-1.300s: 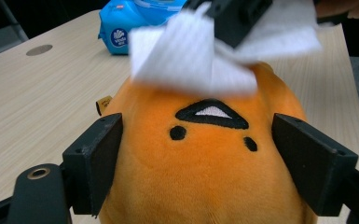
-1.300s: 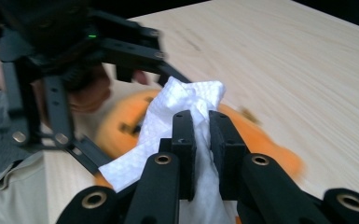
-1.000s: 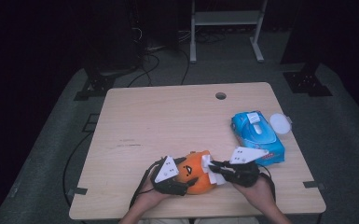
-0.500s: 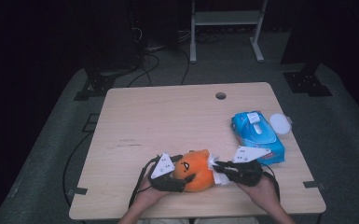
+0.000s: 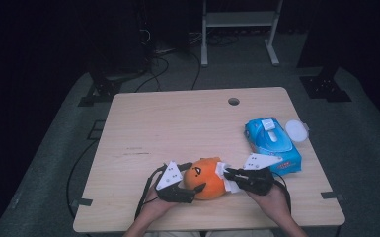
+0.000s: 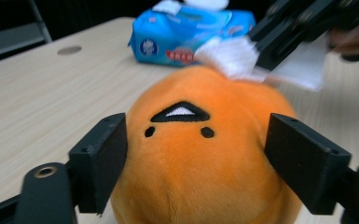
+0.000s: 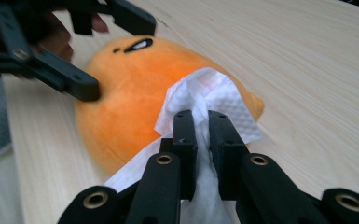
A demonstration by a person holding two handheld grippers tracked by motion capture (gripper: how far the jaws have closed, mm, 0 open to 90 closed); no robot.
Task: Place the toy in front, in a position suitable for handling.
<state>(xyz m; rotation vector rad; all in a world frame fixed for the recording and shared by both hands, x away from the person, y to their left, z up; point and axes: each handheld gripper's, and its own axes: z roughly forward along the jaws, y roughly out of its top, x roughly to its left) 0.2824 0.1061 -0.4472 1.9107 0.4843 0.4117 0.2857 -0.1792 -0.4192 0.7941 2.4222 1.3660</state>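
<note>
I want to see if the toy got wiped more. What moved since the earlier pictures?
Hardly anything moved. The right gripper still pinches the white wipe against the orange plush toy, with at most a tiny shift along it. The left gripper keeps its fingers clamped on the toy's sides. Nothing was picked up or let go. The blue wipes pack and the round white lid stayed put.

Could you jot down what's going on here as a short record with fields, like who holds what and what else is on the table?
Work in hand: wiping an orange plush toy with a white wipe
Left hand-held gripper: jaws clamped on the toy's sides
Right hand-held gripper: shut on the wipe, pressing it on the toy
Also on table: blue wipes pack, round white lid beside it
</note>
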